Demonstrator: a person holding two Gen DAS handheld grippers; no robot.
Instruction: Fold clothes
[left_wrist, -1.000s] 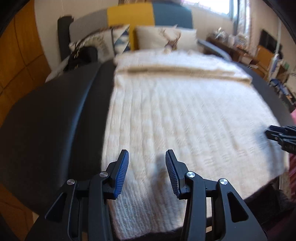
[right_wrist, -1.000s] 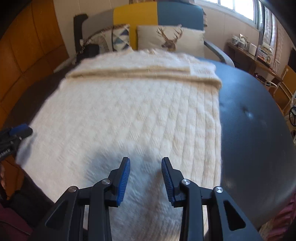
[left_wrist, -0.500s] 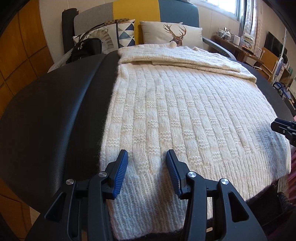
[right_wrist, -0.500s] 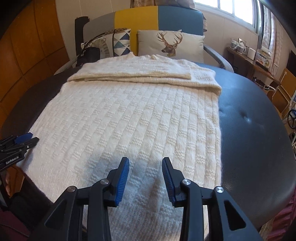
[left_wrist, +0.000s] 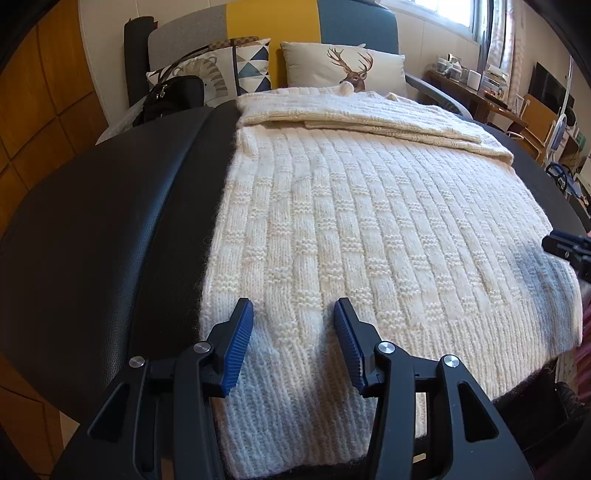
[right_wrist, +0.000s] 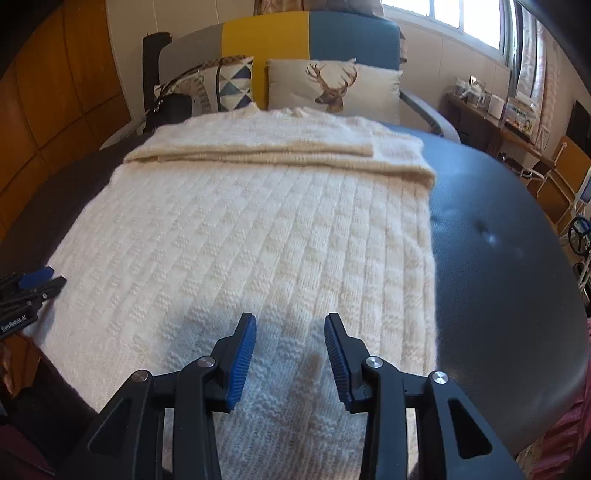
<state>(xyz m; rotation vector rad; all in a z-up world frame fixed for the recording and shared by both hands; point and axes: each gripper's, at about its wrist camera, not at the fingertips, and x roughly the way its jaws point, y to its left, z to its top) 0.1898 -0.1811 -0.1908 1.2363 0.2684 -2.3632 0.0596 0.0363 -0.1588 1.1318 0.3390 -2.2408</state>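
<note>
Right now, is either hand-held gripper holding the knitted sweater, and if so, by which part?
Nothing is held. The left hand-held gripper and right hand-held gripper both hang open above the near hem of the cream sweater.

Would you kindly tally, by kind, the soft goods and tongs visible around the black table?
Cream knit sweater: 1
Cushions, one deer-print, one geometric-print: 2
Black handbag: 1
Tongs, left and right, both open above the sweater: 2
Total: 6
</note>
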